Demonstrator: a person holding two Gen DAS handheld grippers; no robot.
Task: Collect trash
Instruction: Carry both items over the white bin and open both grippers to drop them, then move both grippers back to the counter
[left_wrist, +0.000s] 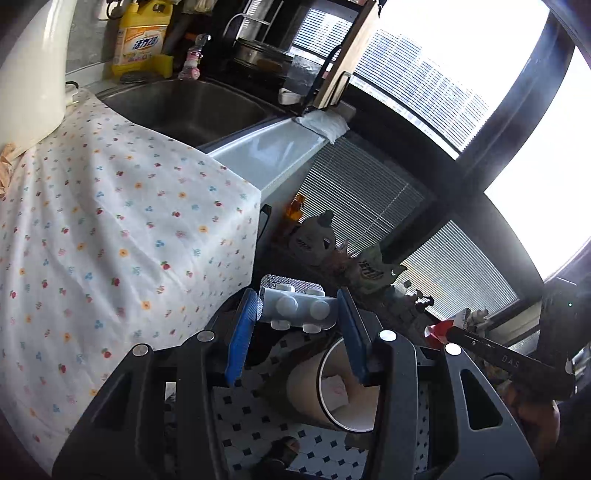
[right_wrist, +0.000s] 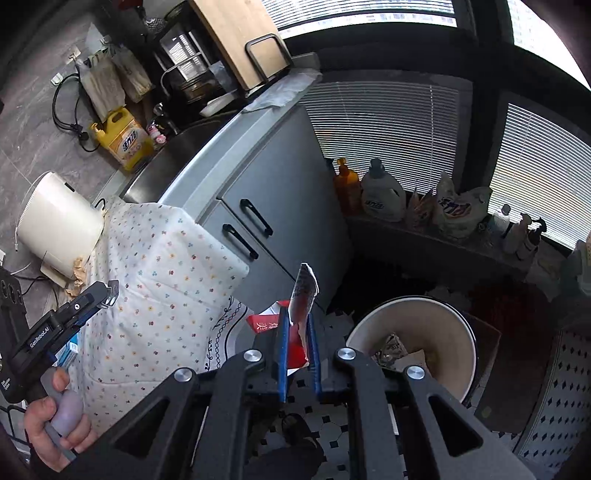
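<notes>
Both tools (left_wrist: 295, 314) (right_wrist: 297, 325) clamped, angled downward.

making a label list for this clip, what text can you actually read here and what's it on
"GenRobot.AI": side of the left gripper, right wrist view.
"DAS": side of the right gripper, left wrist view.
"美": red packet between the right gripper's fingers; the character above it is unclear.
Yellow detergent jug: label too blurred to read.
Bottles and bags on the window ledge: print too small.
</notes>
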